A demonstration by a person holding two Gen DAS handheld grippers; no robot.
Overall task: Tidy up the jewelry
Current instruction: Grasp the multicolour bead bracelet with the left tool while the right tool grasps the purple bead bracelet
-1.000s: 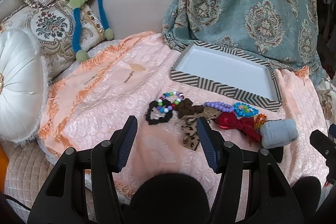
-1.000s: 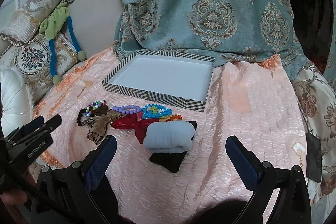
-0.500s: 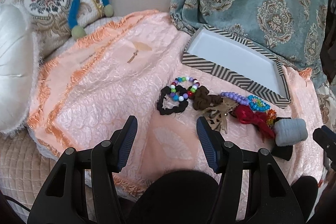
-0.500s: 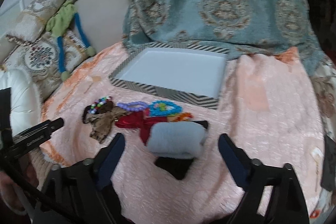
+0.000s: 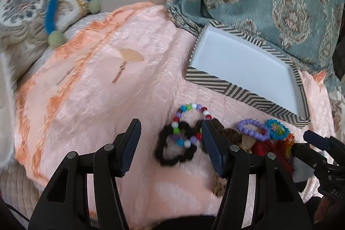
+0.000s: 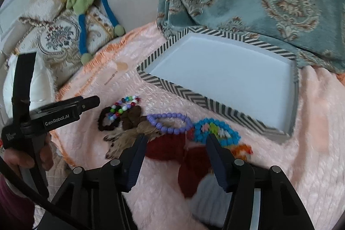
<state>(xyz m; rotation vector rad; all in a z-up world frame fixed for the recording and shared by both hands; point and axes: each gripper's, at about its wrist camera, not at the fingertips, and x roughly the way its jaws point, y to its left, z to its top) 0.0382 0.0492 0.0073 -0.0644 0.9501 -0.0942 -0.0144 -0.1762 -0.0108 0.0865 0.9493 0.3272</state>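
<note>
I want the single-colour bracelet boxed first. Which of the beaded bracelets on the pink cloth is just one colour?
The purple bracelet, between the mixed-colour bracelet and the blue flower-patterned bracelet; every bead is lilac.

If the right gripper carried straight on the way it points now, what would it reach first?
Most likely the dark red fabric piece lying between the closing jaws of the right gripper; nothing is gripped yet. The purple bead bracelet lies just beyond. Depth is uncertain through the fisheye.
</note>
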